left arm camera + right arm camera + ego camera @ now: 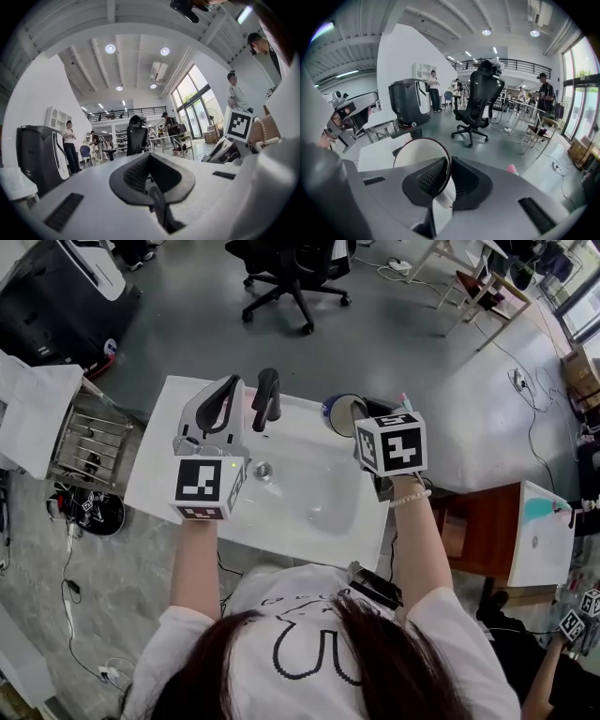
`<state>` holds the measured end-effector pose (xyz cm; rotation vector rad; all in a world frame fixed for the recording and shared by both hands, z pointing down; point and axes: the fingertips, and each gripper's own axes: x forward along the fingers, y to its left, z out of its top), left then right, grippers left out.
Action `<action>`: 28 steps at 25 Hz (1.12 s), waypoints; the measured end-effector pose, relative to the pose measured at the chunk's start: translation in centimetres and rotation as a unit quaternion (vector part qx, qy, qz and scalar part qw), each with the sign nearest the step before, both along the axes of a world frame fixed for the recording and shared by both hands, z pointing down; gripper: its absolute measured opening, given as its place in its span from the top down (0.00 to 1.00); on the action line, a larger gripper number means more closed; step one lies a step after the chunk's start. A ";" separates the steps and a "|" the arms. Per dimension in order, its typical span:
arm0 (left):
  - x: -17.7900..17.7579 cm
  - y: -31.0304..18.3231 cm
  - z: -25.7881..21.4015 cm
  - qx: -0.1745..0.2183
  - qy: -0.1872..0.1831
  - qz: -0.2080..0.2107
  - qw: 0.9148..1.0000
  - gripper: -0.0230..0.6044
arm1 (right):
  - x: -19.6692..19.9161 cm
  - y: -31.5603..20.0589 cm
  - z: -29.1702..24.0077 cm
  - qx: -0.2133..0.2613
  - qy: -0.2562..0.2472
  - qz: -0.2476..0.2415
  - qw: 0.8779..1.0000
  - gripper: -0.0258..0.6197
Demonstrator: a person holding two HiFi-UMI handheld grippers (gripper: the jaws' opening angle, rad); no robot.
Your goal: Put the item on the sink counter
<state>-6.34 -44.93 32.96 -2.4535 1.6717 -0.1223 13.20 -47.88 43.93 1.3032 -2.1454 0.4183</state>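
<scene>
R gripper (448,165) clamped on wall of white cup (339,414) w/ dark rim: one jaw inside, one outside. Cup sits at approx 1 o'clock of basin (309,488), by far edge of sink counter (155,460); can't tell if it's resting there. L gripper (223,395) at 10 o'clock of basin, jaw tips together, nothing btwn. Black faucet (267,397) at 12 o'clock, just beside L gripper.

Open loft-style lab office, grey concrete floor (403,343), black swivel chair (292,276), mezzanine railing (525,63), tall windows (193,93), freestanding white sink unit (157,460).
</scene>
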 end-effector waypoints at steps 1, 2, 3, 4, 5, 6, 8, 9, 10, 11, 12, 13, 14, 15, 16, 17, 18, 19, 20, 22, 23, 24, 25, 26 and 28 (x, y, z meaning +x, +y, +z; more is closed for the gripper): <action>-0.1 -0.3 0.2 -0.002 0.002 0.001 1.000 0.95 | -0.2 -0.2 0.5 -0.009 0.004 -0.001 1.000 0.88; -0.1 -0.6 0.3 -0.005 0.004 0.004 1.000 0.95 | -0.3 -0.5 1.0 -0.018 0.010 -0.002 1.000 0.88; -0.2 -0.9 0.5 -0.007 0.005 0.007 1.000 0.95 | -0.5 -0.7 1.5 -0.026 0.016 -0.001 1.000 0.88; -0.3 -1.2 0.7 -0.010 0.005 0.010 1.000 0.95 | -0.6 -1.0 2.1 -0.034 0.023 0.000 0.999 0.88; -0.3 -1.4 1.0 -0.014 0.005 0.015 1.000 0.95 | -0.8 -1.2 2.6 -0.043 0.028 0.001 0.999 0.88; -0.3 -1.6 1.2 -0.017 0.005 0.019 1.000 0.95 | -0.9 -1.5 3.2 -0.052 0.031 0.002 0.998 0.88; -0.4 -2.1 1.5 -0.023 0.004 0.027 0.999 0.95 | -1.4 -2.1 4.2 -0.068 0.032 -0.001 0.997 0.88; -0.5 -2.2 1.6 -0.025 0.003 0.030 0.999 0.95 | -1.6 -2.3 4.6 -0.075 0.033 -0.004 0.997 0.88; -0.5 -2.4 1.6 -0.027 0.003 0.033 0.999 0.95 | -1.8 -2.6 5.0 -0.083 0.034 -0.008 0.996 0.88; -0.6 -2.6 1.6 -0.029 0.003 0.036 0.999 0.95 | -2.0 -2.8 5.4 -0.091 0.038 -0.011 0.995 0.88; -0.7 -2.8 1.6 -0.030 0.004 0.037 0.999 0.95 | -2.1 -3.0 5.9 -0.100 0.043 -0.014 0.994 0.88; -0.8 -2.9 1.7 -0.031 0.005 0.038 0.999 0.95 | -2.3 -3.2 6.5 -0.108 0.049 -0.016 0.993 0.88; -1.0 -2.9 1.8 -0.032 0.007 0.037 0.999 0.95 | -2.4 -3.4 7.1 -0.116 0.055 -0.018 0.992 0.88; -1.1 -3.0 2.0 -0.033 0.009 0.037 0.999 0.95 | -2.5 -3.5 7.8 -0.125 0.060 -0.020 0.990 0.88; -1.3 -3.0 2.1 -0.035 0.010 0.037 0.999 0.95 | -2.6 -3.7 8.4 -0.133 0.064 -0.022 0.989 0.88; -1.4 -3.1 2.2 -0.036 0.011 0.037 0.999 0.95 | -2.8 -4.0 8.9 -0.142 0.067 -0.023 0.987 0.88; -1.5 -3.2 2.2 -0.037 0.010 0.038 0.999 0.95 | -2.9 -4.2 9.4 -0.150 0.069 -0.023 0.986 0.88; -1.6 -3.3 2.2 -0.038 0.009 0.039 0.998 0.95 | -3.0 -4.4 9.9 -0.158 0.071 -0.023 0.985 0.88; -1.7 -3.3 2.3 -0.039 0.008 0.040 0.998 0.95 | -3.1 -4.6 10.5 -0.166 0.074 -0.021 0.983 0.88; -1.8 -3.4 2.3 -0.040 0.006 0.043 0.998 0.95 | -3.1 -4.9 11.5 -0.182 0.076 -0.017 0.980 0.88; -1.8 -3.4 2.2 -0.040 0.005 0.043 0.998 0.95 | -3.1 -5.0 11.9 -0.189 0.075 -0.014 0.979 0.88; -1.9 -3.5 2.2 -0.039 0.004 0.044 0.998 0.95 | -3.0 -5.1 12.2 -0.195 0.075 -0.011 0.978 0.88; -1.9 -3.5 2.2 -0.039 0.004 0.044 0.998 0.95 | -3.0 -5.3 12.5 -0.200 0.075 -0.009 0.977 0.88; -1.9 -3.5 2.2 -0.038 0.003 0.044 0.998 0.95 | -3.0 -5.4 12.8 -0.203 0.077 -0.007 0.976 0.88; -2.0 -3.6 2.4 -0.040 0.003 0.043 0.998 0.95 | -3.0 -5.7 13.3 -0.208 0.081 -0.005 0.975 0.88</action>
